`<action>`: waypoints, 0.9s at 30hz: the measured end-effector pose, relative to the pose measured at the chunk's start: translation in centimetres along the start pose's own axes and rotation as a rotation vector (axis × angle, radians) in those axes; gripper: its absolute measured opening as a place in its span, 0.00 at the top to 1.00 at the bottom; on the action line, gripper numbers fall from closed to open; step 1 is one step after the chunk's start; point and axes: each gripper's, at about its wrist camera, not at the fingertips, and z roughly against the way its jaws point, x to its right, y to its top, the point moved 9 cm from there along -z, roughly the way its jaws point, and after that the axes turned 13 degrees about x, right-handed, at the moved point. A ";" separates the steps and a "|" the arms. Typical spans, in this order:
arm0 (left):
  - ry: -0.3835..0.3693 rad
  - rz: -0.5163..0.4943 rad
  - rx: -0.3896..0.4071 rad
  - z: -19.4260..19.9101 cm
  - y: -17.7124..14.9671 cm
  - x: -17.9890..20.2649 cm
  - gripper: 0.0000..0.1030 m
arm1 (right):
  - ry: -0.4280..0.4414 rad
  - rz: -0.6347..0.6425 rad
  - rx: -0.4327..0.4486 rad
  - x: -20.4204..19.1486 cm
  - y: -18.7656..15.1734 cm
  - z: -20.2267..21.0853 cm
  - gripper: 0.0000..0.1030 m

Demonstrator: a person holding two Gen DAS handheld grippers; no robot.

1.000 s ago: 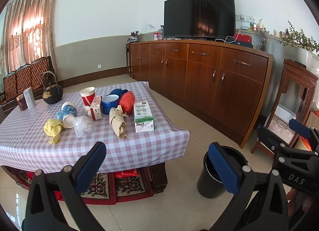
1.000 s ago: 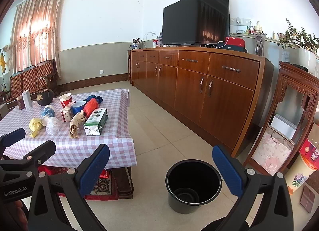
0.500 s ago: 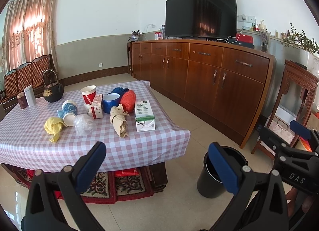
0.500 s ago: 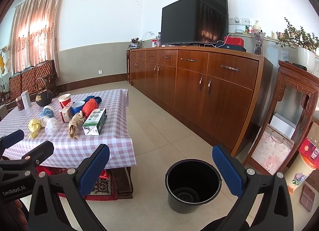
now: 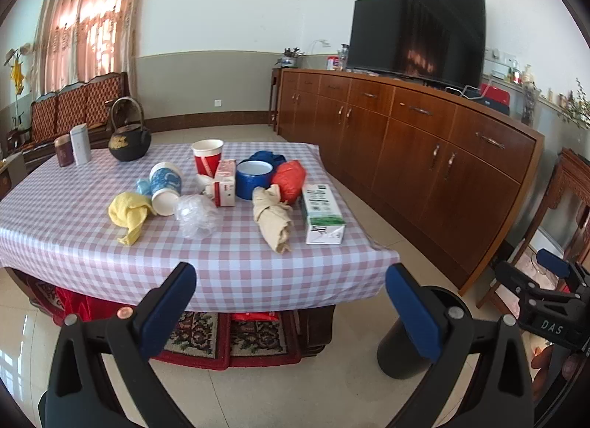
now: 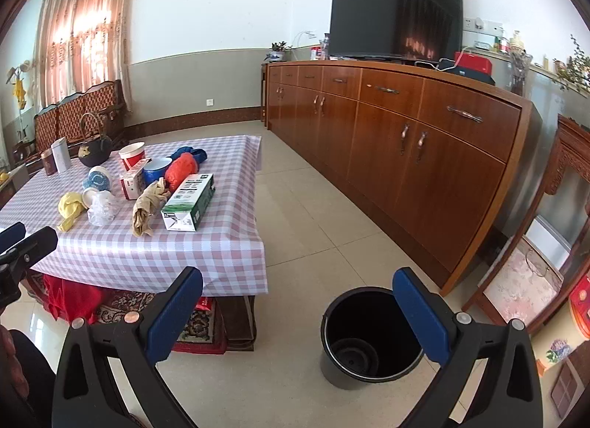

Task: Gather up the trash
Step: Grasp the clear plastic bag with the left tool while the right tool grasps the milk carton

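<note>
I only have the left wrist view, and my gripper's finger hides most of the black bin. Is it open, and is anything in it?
Observer: The black bin has no lid. Only a dark round shape shows at its bottom, and I see no trash.
Operator: Is the right gripper carrying anything?
Observer: No. The right gripper is open, with nothing between its fingers.

Pink-checked tablecloth (image 5: 228, 262), black bin (image 6: 368, 339)
</note>
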 end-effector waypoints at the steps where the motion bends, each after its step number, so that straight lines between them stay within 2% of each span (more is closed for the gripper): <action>1: 0.019 0.014 -0.012 -0.5 -0.1 -1.0 0.00 | 0.011 0.009 0.009 -0.6 0.3 -0.4 0.00; 3: 0.033 0.042 -0.039 -1.6 -0.5 -2.7 0.00 | 0.051 0.016 0.016 -2.1 0.7 -1.5 0.00; 7: 0.077 0.058 -0.076 -3.6 -1.4 -5.4 0.00 | 0.166 0.009 -0.042 -5.9 0.2 -4.7 0.00; 10: 0.087 0.049 -0.114 -5.3 -2.2 -6.6 0.00 | 0.192 -0.013 -0.031 -7.9 0.7 -6.8 0.00; 13: 0.103 0.037 -0.114 -6.7 -2.5 -7.4 0.01 | 0.212 -0.021 -0.038 -10.1 1.0 -9.4 0.01; 18: 0.130 0.046 -0.085 -9.5 -2.4 -8.7 0.03 | 0.247 -0.001 -0.082 -13.4 0.9 -13.7 0.25; 21: 0.140 0.055 -0.100 -11.7 -2.7 -9.4 0.08 | 0.268 0.000 -0.103 -14.7 0.7 -15.8 0.28; 25: 0.155 0.080 -0.115 -14.0 -3.1 -10.6 0.09 | 0.279 0.022 -0.137 -16.3 -0.1 -18.6 0.29; 27: 0.161 0.080 -0.120 -15.1 -3.0 -10.9 0.09 | 0.273 0.023 -0.164 -16.6 -0.6 -20.1 0.33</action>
